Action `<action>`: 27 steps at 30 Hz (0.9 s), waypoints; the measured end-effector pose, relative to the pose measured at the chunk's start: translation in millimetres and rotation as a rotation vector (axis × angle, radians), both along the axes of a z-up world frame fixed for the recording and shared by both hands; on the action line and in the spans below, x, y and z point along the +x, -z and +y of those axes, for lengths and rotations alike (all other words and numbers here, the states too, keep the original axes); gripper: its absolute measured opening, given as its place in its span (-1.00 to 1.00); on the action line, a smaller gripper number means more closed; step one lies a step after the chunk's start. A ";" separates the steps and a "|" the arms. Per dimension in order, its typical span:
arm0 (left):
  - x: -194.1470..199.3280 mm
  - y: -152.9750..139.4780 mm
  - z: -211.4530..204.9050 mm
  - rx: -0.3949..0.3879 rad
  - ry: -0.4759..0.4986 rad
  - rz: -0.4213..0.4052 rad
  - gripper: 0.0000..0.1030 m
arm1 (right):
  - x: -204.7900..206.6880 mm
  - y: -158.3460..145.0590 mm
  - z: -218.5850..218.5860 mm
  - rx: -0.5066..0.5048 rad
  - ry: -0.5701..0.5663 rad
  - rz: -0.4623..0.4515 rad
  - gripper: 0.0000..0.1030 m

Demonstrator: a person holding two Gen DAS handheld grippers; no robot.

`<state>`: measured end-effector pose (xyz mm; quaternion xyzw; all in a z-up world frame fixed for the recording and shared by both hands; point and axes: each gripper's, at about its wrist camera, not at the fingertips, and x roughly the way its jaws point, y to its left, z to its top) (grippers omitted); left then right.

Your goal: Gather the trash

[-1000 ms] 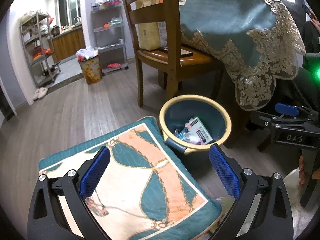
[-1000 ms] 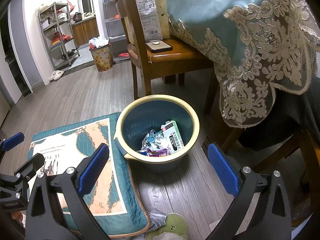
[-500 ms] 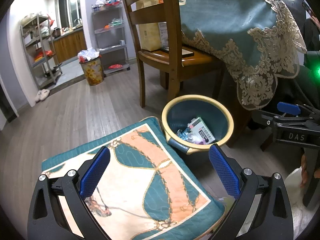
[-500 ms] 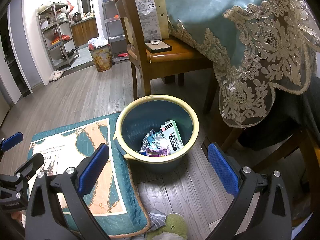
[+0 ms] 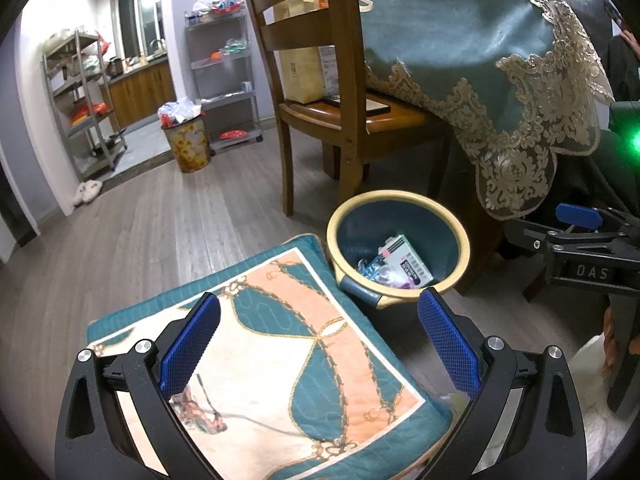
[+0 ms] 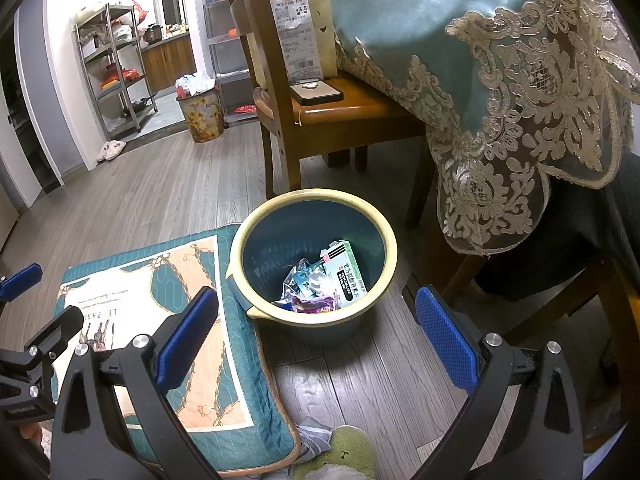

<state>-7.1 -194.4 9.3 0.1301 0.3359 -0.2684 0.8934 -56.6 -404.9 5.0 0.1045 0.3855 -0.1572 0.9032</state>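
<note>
Right wrist view: both hand-held grippers, right (image 6: 316, 328) and left (image 5: 318, 338), gape empty; the bin (image 6: 240, 248) at centre holds wrappers (image 6: 316, 288).

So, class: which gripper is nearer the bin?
Right. The right gripper hovers open just in front of the bin, almost above its near rim. The left gripper hangs open over the cushion, with the bin off to its right.

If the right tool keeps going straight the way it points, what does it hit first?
Most likely the trash bin, going in over its near yellow rim onto the wrappers and green box inside. The right tool is open and empty. Depth is uncertain through the fisheye.
</note>
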 end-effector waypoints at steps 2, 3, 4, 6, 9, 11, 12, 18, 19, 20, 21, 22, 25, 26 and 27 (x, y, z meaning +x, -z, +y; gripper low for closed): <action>-0.2 -0.5 0.1 -0.001 -0.002 0.000 0.91 | -0.1 0.0 0.4 0.000 0.001 0.000 0.89; -0.1 -0.8 0.5 -0.001 -0.003 0.000 0.91 | -0.1 0.0 0.2 0.000 0.000 0.000 0.89; 0.0 -1.1 1.0 0.000 -0.004 -0.001 0.91 | -0.4 0.0 0.4 0.000 0.000 0.000 0.89; -0.1 -1.1 0.8 -0.002 -0.002 0.002 0.90 | -0.4 0.2 0.9 -0.002 0.000 0.000 0.89; -1.1 -1.7 1.5 -0.013 0.002 0.008 0.91 | -0.5 0.3 0.8 -0.001 0.004 0.002 0.89; 0.1 -2.7 3.6 -0.043 0.017 0.028 0.90 | -0.1 0.7 -0.2 0.003 0.007 0.003 0.89; -0.2 -2.8 2.6 -0.056 0.033 0.044 0.91 | -0.1 0.7 0.3 0.003 0.007 0.004 0.89; -1.9 -0.1 -5.5 -0.010 0.054 0.032 0.90 | -0.3 0.8 -0.5 0.000 0.011 0.005 0.89; -2.0 0.3 -6.5 0.006 0.043 0.023 0.90 | 0.2 1.0 -0.4 0.000 0.012 0.006 0.89; -2.1 0.2 -7.0 0.013 0.035 0.017 0.90 | 0.2 1.5 -1.7 0.002 0.014 0.008 0.89; -1.6 -0.1 -7.2 0.020 0.029 0.013 0.90 | 0.6 1.8 -1.0 0.002 0.014 0.009 0.89; -1.0 0.1 -7.5 0.023 0.025 0.010 0.90 | 0.6 2.0 -1.3 0.003 0.015 0.010 0.89; 0.1 0.2 -7.1 0.024 0.020 0.011 0.90 | 0.2 1.7 -2.7 0.005 0.019 0.007 0.89; 0.4 0.0 -6.6 0.022 0.018 0.014 0.90 | 0.3 1.8 -2.3 0.004 0.018 0.008 0.89; 0.5 0.0 -5.8 0.021 0.016 0.015 0.90 | 0.3 1.9 -3.1 0.004 0.018 0.009 0.89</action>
